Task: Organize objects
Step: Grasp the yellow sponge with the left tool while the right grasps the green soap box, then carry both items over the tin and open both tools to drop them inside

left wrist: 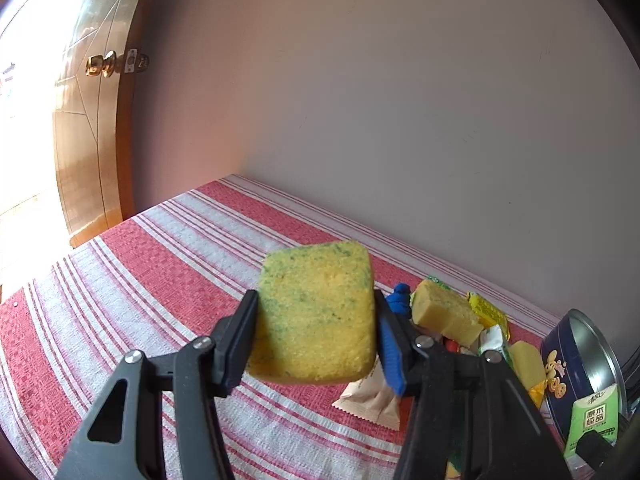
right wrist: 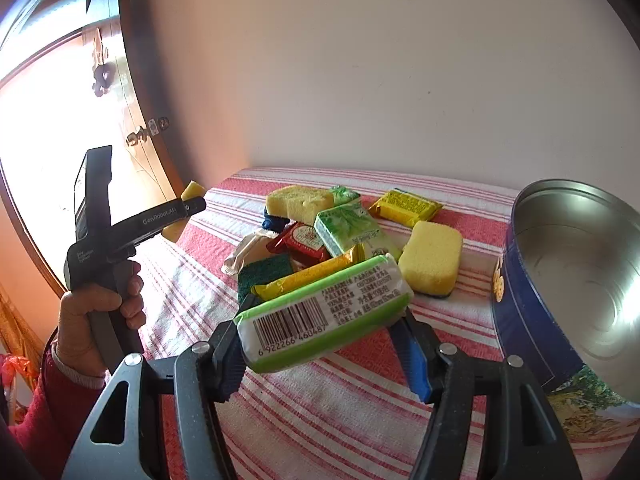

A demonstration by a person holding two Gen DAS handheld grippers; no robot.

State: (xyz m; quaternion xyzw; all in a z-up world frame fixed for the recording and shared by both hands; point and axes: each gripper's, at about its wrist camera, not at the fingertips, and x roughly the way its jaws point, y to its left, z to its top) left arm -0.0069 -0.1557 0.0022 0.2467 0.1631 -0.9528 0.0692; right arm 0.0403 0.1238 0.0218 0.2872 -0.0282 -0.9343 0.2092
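My left gripper (left wrist: 316,316) is shut on a yellow sponge (left wrist: 316,308) with green flecks and holds it above the striped cloth. My right gripper (right wrist: 324,320) is shut on a green-and-white tissue pack (right wrist: 320,316) with a barcode, held above the cloth. The left gripper (right wrist: 188,204) with its sponge also shows in the right wrist view at the left. A pile of sponges (right wrist: 432,260), snack packets (right wrist: 404,206) and tissue packs (right wrist: 348,228) lies on the cloth beyond the right gripper.
A blue round tin (right wrist: 560,280) stands open at the right, tilted toward me; it also shows in the left wrist view (left wrist: 576,368). The red-and-white striped tablecloth (left wrist: 160,280) meets a pale wall. A wooden door (left wrist: 92,120) with a brass knob is at the left.
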